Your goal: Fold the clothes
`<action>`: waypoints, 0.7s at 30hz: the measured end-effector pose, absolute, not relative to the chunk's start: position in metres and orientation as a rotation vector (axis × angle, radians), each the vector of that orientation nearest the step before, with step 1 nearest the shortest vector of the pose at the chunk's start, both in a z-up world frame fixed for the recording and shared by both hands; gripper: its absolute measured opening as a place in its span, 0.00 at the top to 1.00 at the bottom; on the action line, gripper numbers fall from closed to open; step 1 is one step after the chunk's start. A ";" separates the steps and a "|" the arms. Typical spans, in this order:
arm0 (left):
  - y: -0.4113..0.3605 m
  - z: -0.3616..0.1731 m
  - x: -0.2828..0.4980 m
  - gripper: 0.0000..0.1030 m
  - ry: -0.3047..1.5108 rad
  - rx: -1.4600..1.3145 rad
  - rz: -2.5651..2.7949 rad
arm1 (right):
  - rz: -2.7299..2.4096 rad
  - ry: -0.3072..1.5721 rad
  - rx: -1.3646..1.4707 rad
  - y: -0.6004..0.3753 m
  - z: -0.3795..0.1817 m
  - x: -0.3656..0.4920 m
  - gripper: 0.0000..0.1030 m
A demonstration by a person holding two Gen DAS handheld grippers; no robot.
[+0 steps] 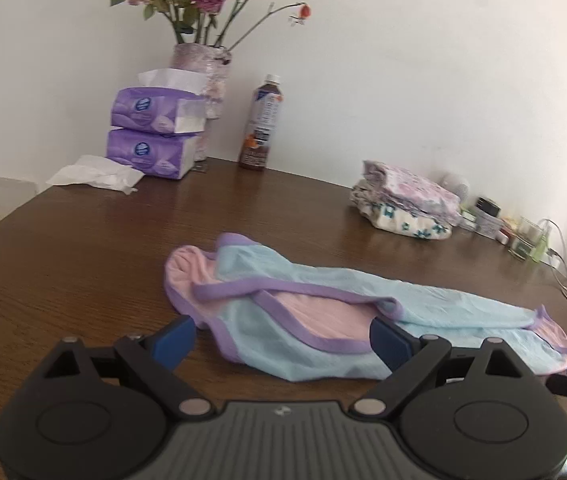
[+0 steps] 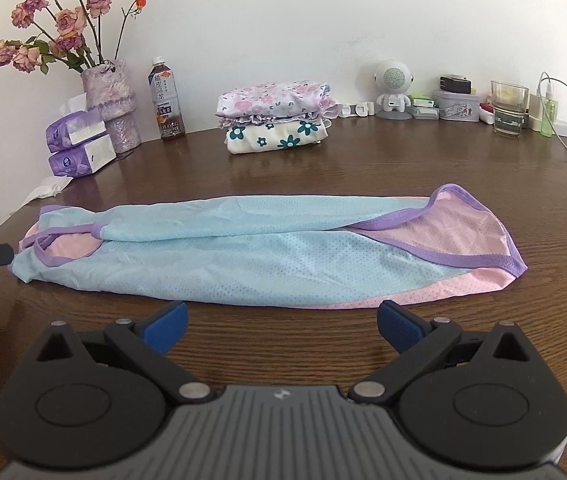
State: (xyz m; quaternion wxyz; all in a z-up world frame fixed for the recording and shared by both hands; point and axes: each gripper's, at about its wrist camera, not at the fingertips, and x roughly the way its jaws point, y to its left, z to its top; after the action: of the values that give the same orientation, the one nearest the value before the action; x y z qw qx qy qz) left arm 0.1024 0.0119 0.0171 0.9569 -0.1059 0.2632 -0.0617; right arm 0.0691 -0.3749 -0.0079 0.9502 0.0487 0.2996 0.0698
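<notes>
Pale-blue mesh garment (image 2: 243, 248) with purple trim lies folded lengthwise on the worktop (image 2: 283, 168) just ahead of both released tongs, left tongs (image 1: 283, 340) and right tongs (image 2: 281, 326), so each should pinch every layer at its end before folding across.

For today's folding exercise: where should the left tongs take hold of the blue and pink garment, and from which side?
Grip the purple-trimmed strap end of the blue and pink garment, coming in low from the near table edge. That end lies flat right between the open left tongs, and its bound edge gives a firm hem to pinch.
</notes>
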 end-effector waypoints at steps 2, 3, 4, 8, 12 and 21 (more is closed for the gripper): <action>0.025 0.018 0.119 0.09 0.552 -0.260 -0.084 | 0.168 0.604 0.088 -0.369 -0.004 0.073 0.00; 0.031 0.017 0.128 0.09 0.565 -0.291 -0.069 | 0.186 0.599 0.082 -0.365 -0.002 0.076 0.00; 0.038 0.017 0.137 0.09 0.578 -0.321 -0.054 | 0.206 0.590 0.075 -0.361 0.002 0.080 0.00; 0.044 0.010 0.164 0.13 0.608 -0.341 -0.031 | 0.286 0.539 0.040 -0.341 0.019 0.099 0.00; 0.035 0.003 0.179 0.15 0.637 -0.302 -0.029 | 0.339 0.506 -0.002 -0.321 0.029 0.123 0.00; 0.024 -0.001 0.189 0.56 0.616 -0.284 -0.021 | 0.362 0.527 0.034 -0.316 0.022 0.145 0.00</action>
State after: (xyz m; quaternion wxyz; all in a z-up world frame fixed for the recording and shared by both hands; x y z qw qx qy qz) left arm 0.1892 0.0240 -0.0006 0.9430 -0.1392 0.3020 -0.0102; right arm 0.1454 -0.3164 0.0217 0.9492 0.0170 0.2590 0.1780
